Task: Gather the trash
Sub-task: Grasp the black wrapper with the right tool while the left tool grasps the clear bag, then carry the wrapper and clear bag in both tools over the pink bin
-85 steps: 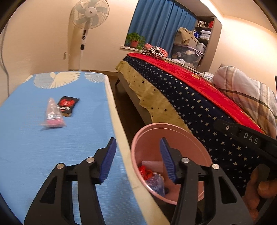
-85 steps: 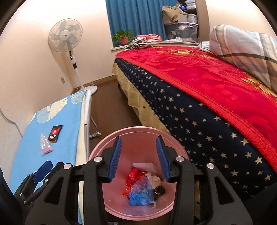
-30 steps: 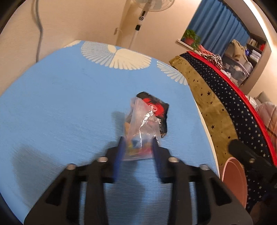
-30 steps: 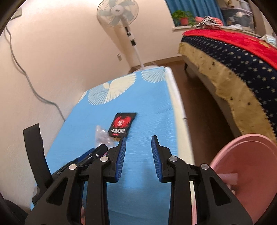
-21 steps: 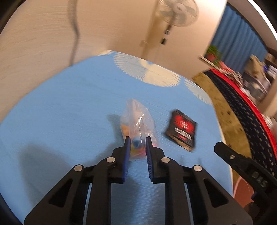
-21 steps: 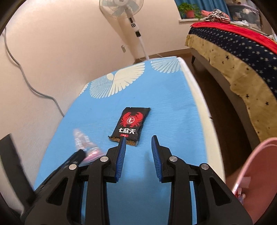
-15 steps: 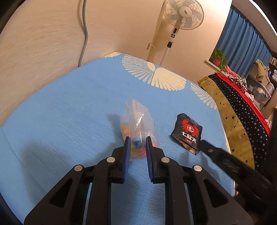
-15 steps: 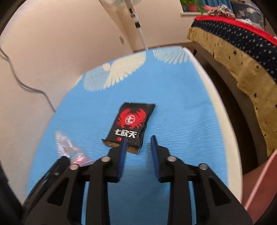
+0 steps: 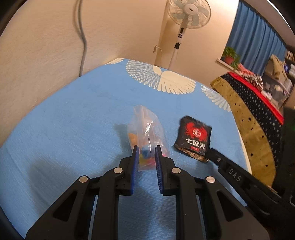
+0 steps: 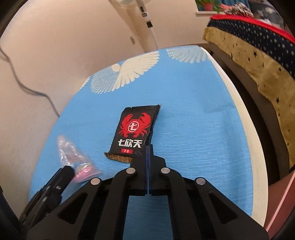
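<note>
Since the earlier frame, both tongs have been brought from the pink bin to the blue-covered counter (image 9: 64, 120). The bin is cut off. The left tongs (image 9: 146, 150) are clamped on the clear plastic bag (image 9: 145, 127); the right tongs (image 10: 148, 147) are shut at the black crab-printed wrapper's (image 10: 135, 132) corner, grip unclear.

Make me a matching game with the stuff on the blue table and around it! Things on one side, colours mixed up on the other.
Things:
1. snack packet
2. plastic bag
3. fan
4. curtain

Colours or looks:
A. see-through, with colourful bits inside
B. dark blue
C. black with a red crab
D. white with pale blades

Pairs: 1-C, 2-A, 3-D, 4-B
</note>
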A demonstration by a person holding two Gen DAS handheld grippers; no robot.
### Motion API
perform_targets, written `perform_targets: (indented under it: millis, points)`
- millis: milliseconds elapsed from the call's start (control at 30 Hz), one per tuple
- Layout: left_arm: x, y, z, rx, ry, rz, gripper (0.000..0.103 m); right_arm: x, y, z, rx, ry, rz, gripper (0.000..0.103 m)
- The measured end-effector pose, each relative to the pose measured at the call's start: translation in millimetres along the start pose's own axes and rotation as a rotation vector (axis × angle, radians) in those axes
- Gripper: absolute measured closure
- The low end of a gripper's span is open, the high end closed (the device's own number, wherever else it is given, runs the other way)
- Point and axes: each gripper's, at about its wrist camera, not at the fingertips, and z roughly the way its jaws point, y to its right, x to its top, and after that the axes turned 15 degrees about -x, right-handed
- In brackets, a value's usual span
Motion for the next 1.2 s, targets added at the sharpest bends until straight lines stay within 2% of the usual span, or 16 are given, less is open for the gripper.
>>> perform_targets:
  millis: [133,367,567,633,667,767,833,933,1033,1200]
  points:
    - [0.2,3.0,6.1,0.042,-0.033,0.015,0.088,0.5,7.8,1.8,-0.027,-0.011,0.041,0.103]
    - [-0.4,4.4,8.0,0.042,-0.066,0.050,0.088,-0.9,7.7,1.1,-0.044,-0.012,0.052,0.103]
    - [-2.1,1.7,-2.0,0.005,-0.031,0.039,0.091,-3.6,21.3,-10.0,-0.046,0.028,0.098,0.103]
    - [-0.9,-1.7,-9.0,-0.004,-0.024,0.008,0.091,-5.0,22.3,-15.1,-0.047,0.038,0.082,0.103]
    - [-0.8,-1.3,-12.5,-0.017,-0.025,-0.008,0.091,-7.2,23.5,-22.6,-0.068,0.064,0.071,0.103]
    - [-3.2,11.9,-27.8,-0.021,-0.031,0.077,0.091,-17.2,31.0,-40.1,-0.077,0.087,0.079,0.103]
    - [-4.1,11.0,-38.2,-0.042,-0.038,0.045,0.092,-28.4,34.8,-53.4,-0.092,0.082,0.072,0.103]
    - [-8.9,26.1,-52.5,-0.050,-0.043,0.153,0.092,-40.3,39.1,-75.1,-0.121,0.093,0.054,0.103]
    - [-13.8,30.3,-66.5,-0.083,-0.073,0.164,0.092,-47.7,46.9,-103.7,-0.135,0.110,0.062,0.103]
    - [-27.2,46.5,-90.6,-0.110,-0.091,0.250,0.092,-59.1,54.9,-147.6,-0.156,0.143,0.025,0.103]
